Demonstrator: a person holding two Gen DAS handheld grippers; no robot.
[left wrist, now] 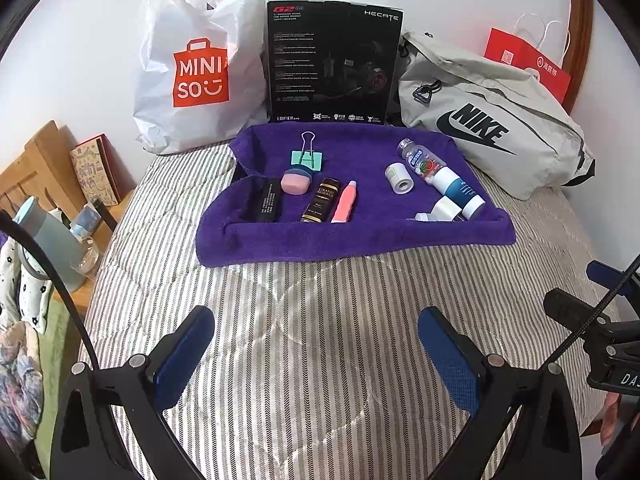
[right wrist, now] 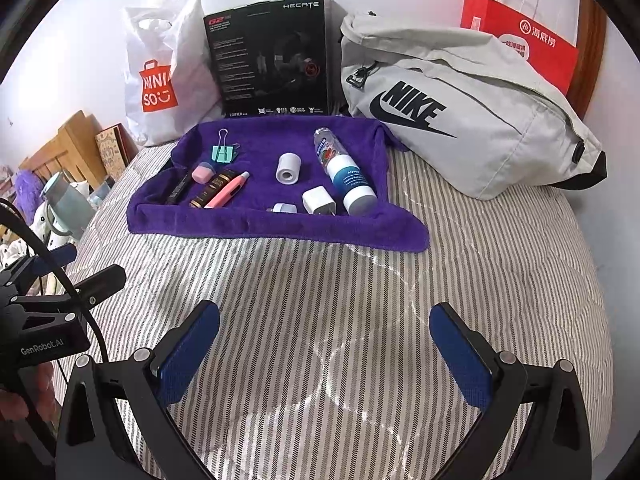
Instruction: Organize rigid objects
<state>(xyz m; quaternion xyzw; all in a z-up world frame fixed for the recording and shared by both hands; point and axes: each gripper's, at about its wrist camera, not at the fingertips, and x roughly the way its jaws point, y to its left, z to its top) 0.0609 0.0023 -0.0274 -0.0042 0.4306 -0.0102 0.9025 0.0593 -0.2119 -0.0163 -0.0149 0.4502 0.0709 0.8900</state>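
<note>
Left tongs (left wrist: 316, 344) wide, empty; right tongs (right wrist: 324, 344) likewise. Bottle (right wrist: 347, 170) on purple towel (right wrist: 256, 224), 12 o'clock — light, slick, likely rolls; grip mid-body.

Small toiletries (left wrist: 335, 200) scattered on purple towel (left wrist: 360, 240)

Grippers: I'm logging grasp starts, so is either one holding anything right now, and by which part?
Nothing is held. The left gripper and right gripper are both open over the striped bedspread, short of the purple towel.
</note>
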